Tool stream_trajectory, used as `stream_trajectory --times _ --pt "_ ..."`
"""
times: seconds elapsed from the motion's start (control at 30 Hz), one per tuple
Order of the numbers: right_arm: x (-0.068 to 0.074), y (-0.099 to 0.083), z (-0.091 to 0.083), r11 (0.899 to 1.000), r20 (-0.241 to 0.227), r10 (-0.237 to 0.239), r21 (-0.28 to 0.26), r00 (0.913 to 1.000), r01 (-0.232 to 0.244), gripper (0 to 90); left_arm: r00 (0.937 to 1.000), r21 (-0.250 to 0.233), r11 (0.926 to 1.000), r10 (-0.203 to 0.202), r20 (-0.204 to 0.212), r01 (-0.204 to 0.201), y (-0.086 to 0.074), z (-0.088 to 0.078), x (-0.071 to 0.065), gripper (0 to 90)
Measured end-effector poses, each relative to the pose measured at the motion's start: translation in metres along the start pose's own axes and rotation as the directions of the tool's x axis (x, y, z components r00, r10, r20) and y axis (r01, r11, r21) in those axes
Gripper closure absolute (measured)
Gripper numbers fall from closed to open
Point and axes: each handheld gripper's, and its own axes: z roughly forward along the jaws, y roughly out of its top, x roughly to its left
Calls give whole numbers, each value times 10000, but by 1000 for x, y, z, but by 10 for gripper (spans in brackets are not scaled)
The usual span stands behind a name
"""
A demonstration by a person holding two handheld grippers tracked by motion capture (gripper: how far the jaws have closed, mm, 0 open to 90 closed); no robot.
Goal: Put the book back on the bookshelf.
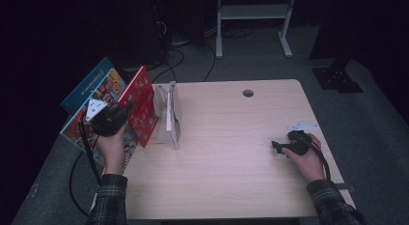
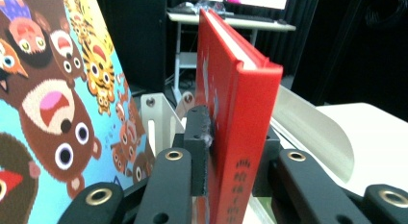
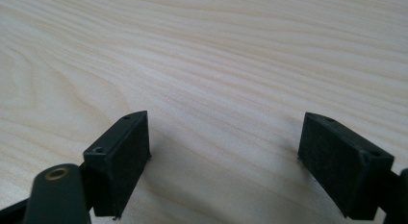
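At table's left edge, left gripper [image 1: 126, 110] is clamping the red book [image 1: 141, 105] upright, between the animal picture book [image 1: 99, 97] and a clear book stand [image 1: 170, 116]; rightward, right gripper [image 1: 276, 146] is resting wide-jawed, gripping nothing, on the wooden table [image 1: 226, 138].

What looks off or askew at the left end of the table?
The red book leans tilted in the left gripper, not slotted into the clear rack. The animal picture books overhang the table edge behind it. Nothing looks spilled or damaged.
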Motion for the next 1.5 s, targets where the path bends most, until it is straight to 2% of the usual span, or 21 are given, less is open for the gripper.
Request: stream_trajectory --times 0.13,0.17,0.33,0.6,0.83,1.07,1.2,1.27,1.3,1.47,1.5 --pt "0 0 0 10000 -3 0 0 10000 0 172 10000 177 9998 82 -10 -82 -1 -2 0 691" --pt "0 0 0 10000 1 -2 2 10000 2 172 9997 308 9992 257 -43 -256 -1 -5 -1 678" --pt "0 0 0 10000 -3 0 3 10000 0 172 9995 507 9983 286 142 -293 -1 -12 -1 633" --pt "0 0 0 10000 -1 0 3 10000 0 172 9985 854 9951 480 256 -500 -5 -21 -3 613" --pt "0 0 0 10000 -11 -10 1 10000 10 172 9965 1111 9906 761 349 -795 -10 -37 -4 606" --pt "0 0 0 10000 -7 -11 1 10000 11 172 9951 1094 9903 800 581 -860 -15 -52 -6 598" --pt "0 0 0 10000 -8 -9 0 10000 9 172 9900 1118 9881 935 1054 -1052 -19 -60 -8 586" --pt "0 0 0 10000 -9 -11 -1 10000 11 172 9891 1153 9873 963 1118 -1092 -20 -61 -9 577" --pt "0 0 0 10000 -6 -13 0 10000 13 172 9852 1270 9843 1049 1353 -1222 -21 -62 -12 575" --pt "0 0 0 10000 -8 -11 5 10000 11 172 9768 1449 9794 1133 1819 -1405 -26 -60 -19 547" --pt "0 0 0 10000 -9 -13 3 10000 13 172 9712 1510 9773 1156 2083 -1487 -29 -58 -23 524"
